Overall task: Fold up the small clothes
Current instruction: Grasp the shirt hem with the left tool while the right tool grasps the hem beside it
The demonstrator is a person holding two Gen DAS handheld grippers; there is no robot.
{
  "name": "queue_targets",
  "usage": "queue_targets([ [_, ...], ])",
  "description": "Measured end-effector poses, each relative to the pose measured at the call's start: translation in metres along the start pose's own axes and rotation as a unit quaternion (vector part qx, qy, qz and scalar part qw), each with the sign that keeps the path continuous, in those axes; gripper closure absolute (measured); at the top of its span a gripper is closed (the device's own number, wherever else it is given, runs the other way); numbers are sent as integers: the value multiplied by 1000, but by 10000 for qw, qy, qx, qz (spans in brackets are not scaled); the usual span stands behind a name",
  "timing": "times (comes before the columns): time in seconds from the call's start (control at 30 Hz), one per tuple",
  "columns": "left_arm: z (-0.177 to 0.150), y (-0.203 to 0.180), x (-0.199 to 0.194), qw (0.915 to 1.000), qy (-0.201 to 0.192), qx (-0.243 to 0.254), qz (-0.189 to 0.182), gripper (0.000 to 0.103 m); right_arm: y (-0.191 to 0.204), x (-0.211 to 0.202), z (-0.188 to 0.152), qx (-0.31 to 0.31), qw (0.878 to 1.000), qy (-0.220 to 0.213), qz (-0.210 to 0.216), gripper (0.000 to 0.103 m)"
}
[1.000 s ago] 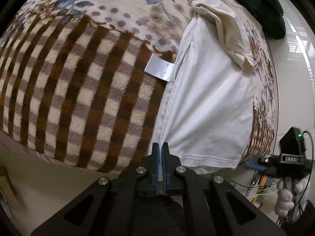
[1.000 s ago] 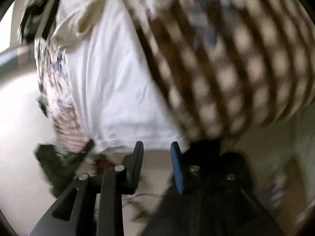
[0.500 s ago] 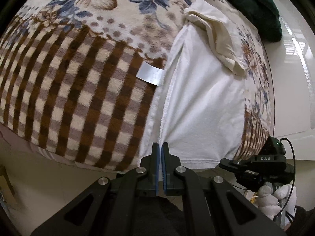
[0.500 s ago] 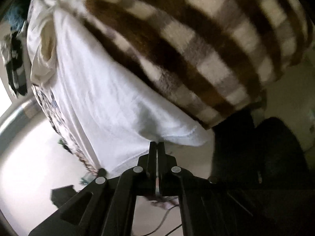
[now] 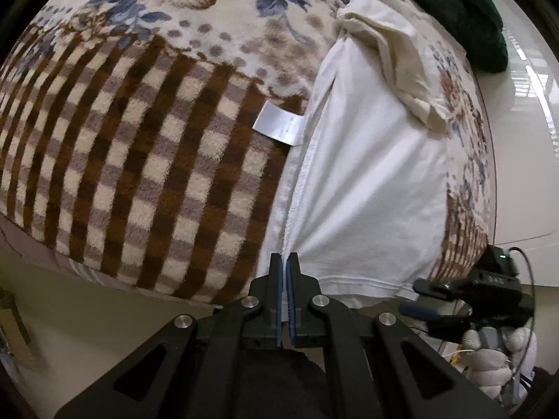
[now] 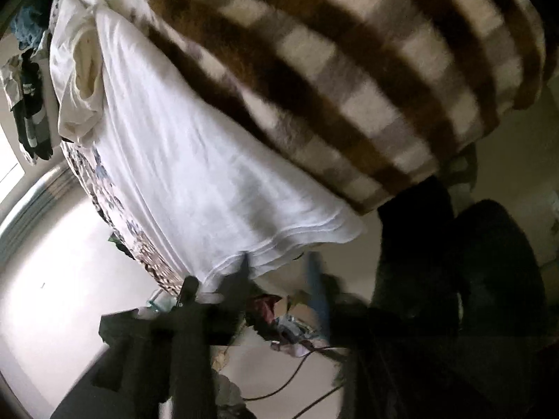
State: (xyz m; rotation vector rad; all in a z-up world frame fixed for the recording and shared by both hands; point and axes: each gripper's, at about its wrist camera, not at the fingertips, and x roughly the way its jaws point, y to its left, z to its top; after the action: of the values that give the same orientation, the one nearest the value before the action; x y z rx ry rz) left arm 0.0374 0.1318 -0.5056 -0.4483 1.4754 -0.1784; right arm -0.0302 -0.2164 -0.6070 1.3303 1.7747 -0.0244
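White shirt: the white shirt (image 5: pixel 370 188) lies flat on the bed, on the blanket (image 5: pixel 132 160). Its bottom hem is at the near edge of the bed and hangs a little over it.
Where on the bed: it is on the right part of the bed in the left camera. A wide bare part of the checked blanket lies to its left.
Label: a small shiny label (image 5: pixel 277 127) sticks out from the shirt's left side onto the blanket.
Cream cloth: a cream cloth (image 5: pixel 394 56) is bunched at the far end of the shirt, lying on top of it.
Green thing: a dark green cloth (image 5: pixel 464 14) sits past the far corner of the bed.
Left claw: the left gripper (image 5: pixel 284 272) is pinched tight on the shirt's near left corner. The cloth pulls into folds that run toward the claw.
Right claw: the right gripper (image 6: pixel 279 265) is at the hem on the shirt's other side. This picture is blurry, but its two fingers stand apart, so it looks let go. One finger tip (image 6: pixel 244 265) meets the hem.
Right claw from the left camera: a hand in a white glove (image 5: pixel 496 352) holds it just past the shirt's near right corner.
Room to move: the pale floor (image 6: pixel 70 262) lies open beside the bed.
Boxes or baskets: I cannot make any out.
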Motion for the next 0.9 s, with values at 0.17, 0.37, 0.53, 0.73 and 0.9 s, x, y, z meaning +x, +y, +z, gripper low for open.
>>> queue_targets([
  [0.17, 1, -2, -12, 10000, -53, -14, -48, 102, -3, 29, 4, 457, 9986, 125, 240, 59],
  [0.37, 1, -5, -16, 10000, -69, 27, -15, 102, 11, 21, -9, 323, 9986, -408, 118, 98],
  [0.53, -7, -10, -3, 9998, 59, 119, 169, 102, 28, 8, -25, -2, 9969, -608, -494, 99],
  [0.73, -13, -6, 27, 9989, 209, 165, 379, 102, 33, 11, -19, -156, 9948, -633, -782, 99],
  [0.9, -4, 6, 30, 9994, 251, -111, 234, 98, 28, 16, 2, -500, 9935, -326, -974, 76],
])
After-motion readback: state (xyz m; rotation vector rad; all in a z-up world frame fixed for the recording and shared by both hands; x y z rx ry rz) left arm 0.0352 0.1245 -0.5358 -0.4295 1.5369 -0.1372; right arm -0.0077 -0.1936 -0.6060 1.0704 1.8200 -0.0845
